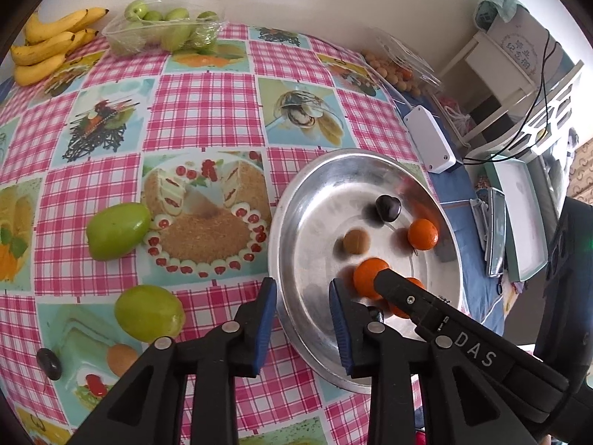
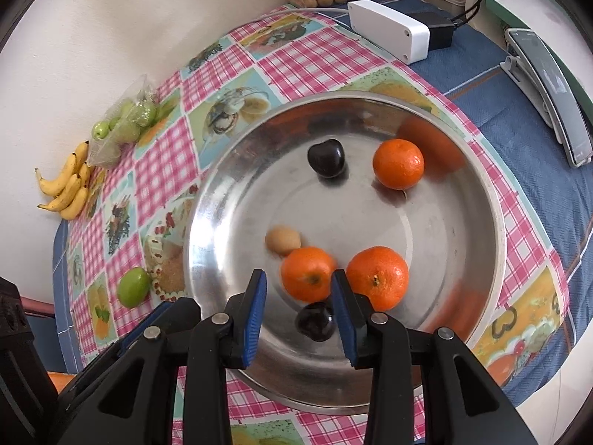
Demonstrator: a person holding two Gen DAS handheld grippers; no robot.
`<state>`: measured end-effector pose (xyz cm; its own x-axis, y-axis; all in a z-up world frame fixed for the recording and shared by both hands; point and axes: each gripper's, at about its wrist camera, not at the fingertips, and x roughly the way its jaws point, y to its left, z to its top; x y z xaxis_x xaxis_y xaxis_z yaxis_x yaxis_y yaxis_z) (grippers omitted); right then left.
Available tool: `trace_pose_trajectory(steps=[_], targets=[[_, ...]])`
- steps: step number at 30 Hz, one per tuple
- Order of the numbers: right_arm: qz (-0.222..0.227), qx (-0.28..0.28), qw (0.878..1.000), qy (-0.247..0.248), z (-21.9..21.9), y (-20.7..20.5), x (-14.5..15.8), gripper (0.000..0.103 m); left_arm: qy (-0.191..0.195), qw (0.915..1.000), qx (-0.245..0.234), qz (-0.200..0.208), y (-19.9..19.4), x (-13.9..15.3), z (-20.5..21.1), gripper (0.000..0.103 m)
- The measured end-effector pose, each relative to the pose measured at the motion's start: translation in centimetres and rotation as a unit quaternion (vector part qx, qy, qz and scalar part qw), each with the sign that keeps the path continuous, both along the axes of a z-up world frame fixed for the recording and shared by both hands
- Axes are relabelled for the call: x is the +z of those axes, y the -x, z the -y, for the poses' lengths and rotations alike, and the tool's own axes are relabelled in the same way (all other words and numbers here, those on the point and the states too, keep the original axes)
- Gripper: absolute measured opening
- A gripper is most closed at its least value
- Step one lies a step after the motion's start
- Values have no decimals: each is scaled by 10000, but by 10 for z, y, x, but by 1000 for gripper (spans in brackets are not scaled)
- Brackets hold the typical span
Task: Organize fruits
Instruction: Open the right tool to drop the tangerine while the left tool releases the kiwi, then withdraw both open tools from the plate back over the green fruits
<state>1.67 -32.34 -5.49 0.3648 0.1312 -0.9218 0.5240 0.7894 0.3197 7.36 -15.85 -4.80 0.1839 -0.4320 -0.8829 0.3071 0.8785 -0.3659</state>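
- We see a round metal pan (image 2: 493, 222) standing on the bench (image 1: 207, 96), which is covered by a pink checked cloth with food pictures.
- Inside the pan lie three small oranges: one at the far side (image 2: 398, 164), and two side by side near the front, the left one (image 2: 307, 273) and the right one (image 2: 378, 277).
- Two dark cherries also lie in the pan, one at the far side (image 2: 326, 158) and one at the near edge (image 2: 315, 320); a small tan fruit (image 2: 283, 240) lies just behind the left front orange.
- The right gripper (image 2: 298, 309) points steeply down into the pan; its blue pads stand apart with the near cherry between them, and we see no pad pressing on it.
- The left gripper (image 1: 303, 319) hangs over the pan's near-left rim, its jaws spread and holding nothing.
- In the left wrist view the right gripper's black finger covers part of a front orange.
- Outside the pan, two green fruits (image 1: 118, 230) (image 1: 149, 313) lie on the cloth to its left, well apart from it; a further cherry (image 1: 49, 363) lies nearer the bench edge.
- At the far side, against the wall, we find a bunch of bananas (image 1: 52, 46) and a clear tray of green fruits (image 1: 166, 29).
- A white box (image 2: 389, 31) lies beyond the pan.
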Motion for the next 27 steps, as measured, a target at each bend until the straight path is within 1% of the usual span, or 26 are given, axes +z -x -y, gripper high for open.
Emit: trace_pose_trajectory(steps=[1, 3, 4, 7, 9, 13, 15, 18, 21, 27], targets=[[25, 10, 10000, 1, -1, 0, 1, 38, -14, 10000, 30, 12, -1, 1, -2, 34], [70, 23, 10000, -14, -1, 0, 2, 38, -77, 9999, 109, 62, -1, 2, -6, 43], [90, 29, 10000, -9, -1, 0, 3, 38, -129, 9998, 145, 96, -2, 3, -8, 45], [152, 49, 9999, 17, -2, 1, 5, 38, -305, 9990, 274, 172, -5, 4, -15, 49], [163, 77, 9998, 47, -3, 0, 6, 38, -493, 9977, 429, 203, -7, 3, -23, 58], [152, 181, 9996, 129, -8, -3, 6, 38, -793, 9940, 722, 236, -13, -1, -39, 68], [152, 264, 9994, 183, -11, -5, 7, 38, -922, 9917, 851, 278, -15, -1, -46, 76], [152, 413, 9987, 252, -18, -8, 7, 38, -1106, 9879, 1023, 359, -18, -1, -57, 81], [131, 535, 9979, 345, -26, -10, 6, 38, -1170, 9855, 1172, 358, -18, -2, -71, 88], [107, 695, 9965, 458, -34, -11, 6, 38, -1225, 9833, 1309, 297, -22, -6, -80, 90]])
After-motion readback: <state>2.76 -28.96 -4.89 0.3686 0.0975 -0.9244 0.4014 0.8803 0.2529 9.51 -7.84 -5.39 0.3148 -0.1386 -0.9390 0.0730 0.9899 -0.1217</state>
